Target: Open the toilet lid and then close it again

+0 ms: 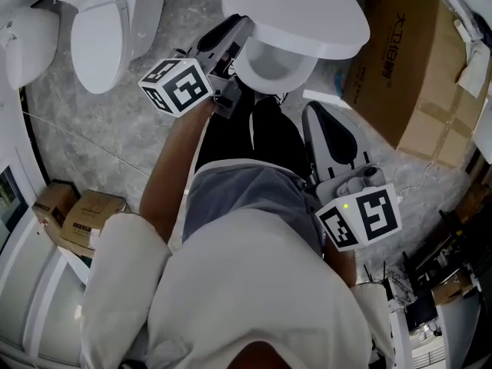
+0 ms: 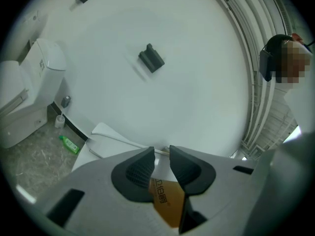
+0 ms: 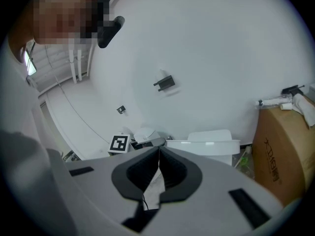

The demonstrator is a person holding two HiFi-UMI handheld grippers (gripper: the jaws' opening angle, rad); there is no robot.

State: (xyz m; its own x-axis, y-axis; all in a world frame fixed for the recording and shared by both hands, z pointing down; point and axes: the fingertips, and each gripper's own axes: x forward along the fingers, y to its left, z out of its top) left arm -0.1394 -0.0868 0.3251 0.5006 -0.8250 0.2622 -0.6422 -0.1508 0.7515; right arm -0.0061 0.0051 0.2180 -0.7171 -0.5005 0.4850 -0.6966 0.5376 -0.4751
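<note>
The white toilet lid (image 1: 307,14) stands tilted up off the bowl (image 1: 269,66), whose opening shows beneath it in the head view. My left gripper (image 1: 231,71) reaches in from the left to the lid's front edge. In the left gripper view the lid's thin white rim (image 2: 106,134) runs into the narrow gap between the jaws of that gripper (image 2: 161,151), which are shut on it. My right gripper (image 1: 317,112) hangs lower right of the bowl, clear of the toilet. Its jaws (image 3: 159,149) are shut, tip to tip, with nothing between them. The lid (image 3: 202,145) shows beyond them.
A large cardboard box (image 1: 415,75) stands right of the toilet, a second toilet (image 1: 104,29) to its left. Small cartons (image 1: 77,214) sit at the left edge. A green bottle (image 2: 70,144) lies on the floor by the wall. My legs fill the space before the bowl.
</note>
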